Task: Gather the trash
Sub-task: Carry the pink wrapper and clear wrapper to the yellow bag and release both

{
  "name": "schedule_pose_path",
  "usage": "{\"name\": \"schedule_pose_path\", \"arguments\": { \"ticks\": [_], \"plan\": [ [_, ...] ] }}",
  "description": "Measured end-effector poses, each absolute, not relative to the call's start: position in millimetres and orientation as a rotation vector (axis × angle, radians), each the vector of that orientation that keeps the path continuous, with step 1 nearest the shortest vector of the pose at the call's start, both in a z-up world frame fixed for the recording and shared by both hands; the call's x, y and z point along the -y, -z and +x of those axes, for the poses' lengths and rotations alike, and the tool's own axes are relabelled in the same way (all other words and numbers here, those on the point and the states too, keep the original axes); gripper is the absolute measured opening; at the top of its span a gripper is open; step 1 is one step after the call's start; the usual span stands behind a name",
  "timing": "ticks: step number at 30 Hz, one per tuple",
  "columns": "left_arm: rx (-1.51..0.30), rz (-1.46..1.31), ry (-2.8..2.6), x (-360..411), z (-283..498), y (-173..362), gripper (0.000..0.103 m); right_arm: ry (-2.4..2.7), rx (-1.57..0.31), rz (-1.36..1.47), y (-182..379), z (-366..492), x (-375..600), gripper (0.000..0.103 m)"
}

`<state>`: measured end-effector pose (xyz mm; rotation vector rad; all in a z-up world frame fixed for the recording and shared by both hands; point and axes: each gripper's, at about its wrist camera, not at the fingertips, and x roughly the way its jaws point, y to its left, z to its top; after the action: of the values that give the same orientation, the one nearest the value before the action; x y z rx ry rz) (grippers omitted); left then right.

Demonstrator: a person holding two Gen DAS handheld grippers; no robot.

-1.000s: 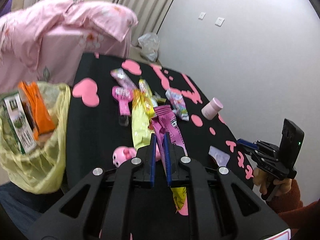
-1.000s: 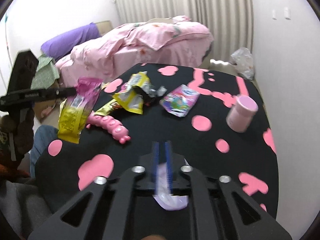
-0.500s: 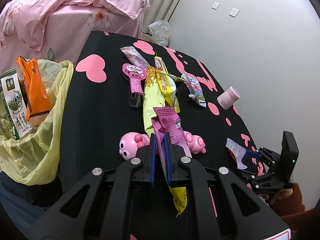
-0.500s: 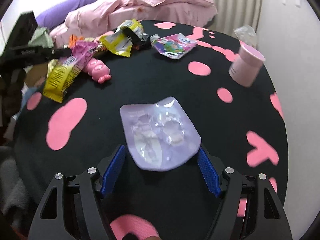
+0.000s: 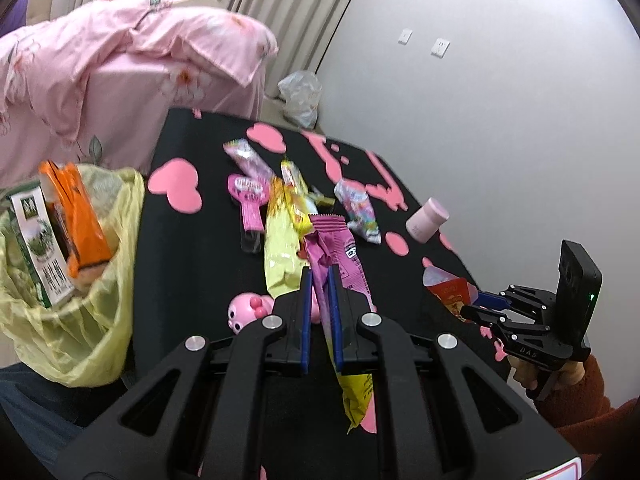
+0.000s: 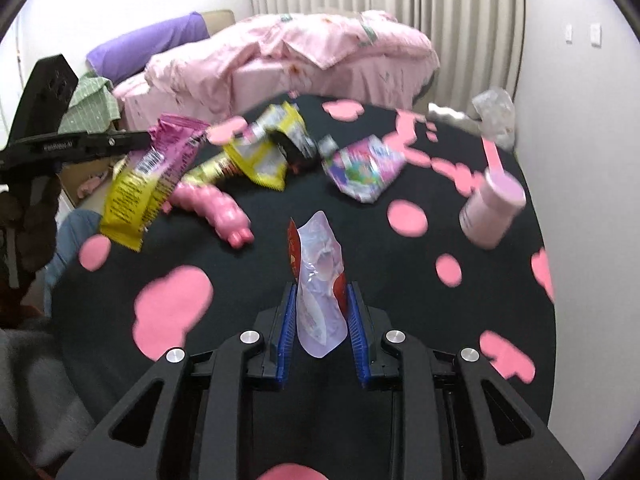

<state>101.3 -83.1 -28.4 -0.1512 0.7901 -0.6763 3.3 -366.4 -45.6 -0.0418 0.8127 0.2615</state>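
Two grippers are loaded at once. Left gripper [image 5: 321, 276] pinches a pink-and-yellow wrapper [image 5: 336, 248] at mid-length, its ends hanging free above the table [image 5: 192, 264]. Right gripper [image 6: 320, 300] has just been closing; its jaws now squeeze a clear blister pack [image 6: 320, 276] edge-on, red card behind, lifted off the cloth. Bin bag [image 5: 100, 320] stands open at the table's left edge, judged the drop point for both. Several wrappers [image 6: 264, 156] remain uncollected beside a pig toy [image 6: 216, 212].

Each wrist camera is looking down along its own fingers, close over the black table with pink patches [image 5: 192, 248]. Both are sharing the scattered snack wrappers [image 6: 264, 152], and each is seeing the other gripper.
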Motion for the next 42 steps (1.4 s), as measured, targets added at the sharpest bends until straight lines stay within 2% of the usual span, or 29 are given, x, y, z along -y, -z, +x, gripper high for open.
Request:
{"name": "schedule_pose_path", "arguments": {
  "ticks": [6,12,15,22,28,32,37,42],
  "plan": [
    [-0.7,-0.177,0.589,42.3,106.8,2.9,0.008,-0.326,-0.723,-0.053,5.2,34.3,332.7,0.025],
    [-0.566,-0.197,0.269,-54.8,129.2,-28.2,0.008,-0.474,-0.676,-0.078,-23.1,100.4,259.1,0.025],
    [-0.531,-0.231,0.159,-93.5,145.1,-25.7,0.008,-0.55,-0.691,-0.076,-23.0,133.5,220.9,0.025],
    [-0.582,-0.329,0.046,-137.4,180.4,21.8,0.008,-0.691,-0.79,-0.131,8.2,216.4,116.3,0.025],
    [-0.705,-0.354,0.001,-146.7,204.8,76.5,0.008,-0.721,-1.023,-0.147,69.8,284.6,55.6,0.025],
    [-0.738,-0.337,-0.015,-147.7,206.6,93.7,0.008,-0.754,-1.136,-0.28,103.5,303.3,16.6,0.025],
    [-0.77,-0.291,-0.019,-142.9,210.7,106.3,0.008,-0.763,-1.166,-0.378,119.4,304.2,6.1,0.025],
    [-0.783,-0.314,0.009,-141.1,212.1,112.4,0.008,-0.757,-1.137,-0.353,117.1,295.0,22.6,0.025]
  ]
}}
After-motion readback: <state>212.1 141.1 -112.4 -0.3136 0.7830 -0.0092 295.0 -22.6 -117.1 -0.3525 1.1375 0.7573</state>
